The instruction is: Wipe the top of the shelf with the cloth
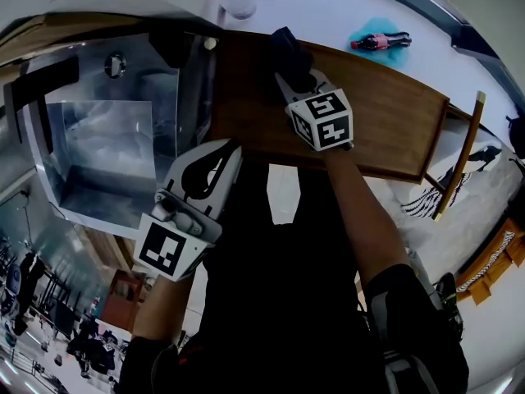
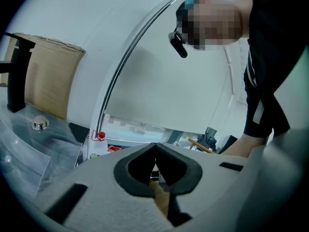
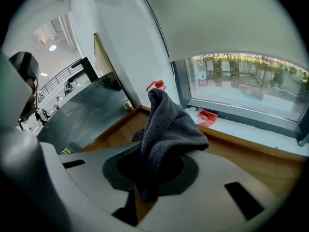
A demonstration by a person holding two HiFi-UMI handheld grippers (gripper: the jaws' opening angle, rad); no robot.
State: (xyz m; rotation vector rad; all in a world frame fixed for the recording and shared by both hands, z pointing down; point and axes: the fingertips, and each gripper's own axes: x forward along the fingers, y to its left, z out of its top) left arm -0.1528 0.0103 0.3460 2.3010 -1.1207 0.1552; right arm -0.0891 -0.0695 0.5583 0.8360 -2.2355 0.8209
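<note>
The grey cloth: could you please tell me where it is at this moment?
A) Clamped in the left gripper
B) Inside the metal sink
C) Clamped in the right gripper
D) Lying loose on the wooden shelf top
C: the right gripper view shows the grey cloth pinched between the jaws of the right gripper over the wooden shelf top, while the left gripper has its jaws together on nothing.

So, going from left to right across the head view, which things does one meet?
steel sink → left tool, shut and empty → right tool holding the dark cloth → dark bottle with a red label
</note>
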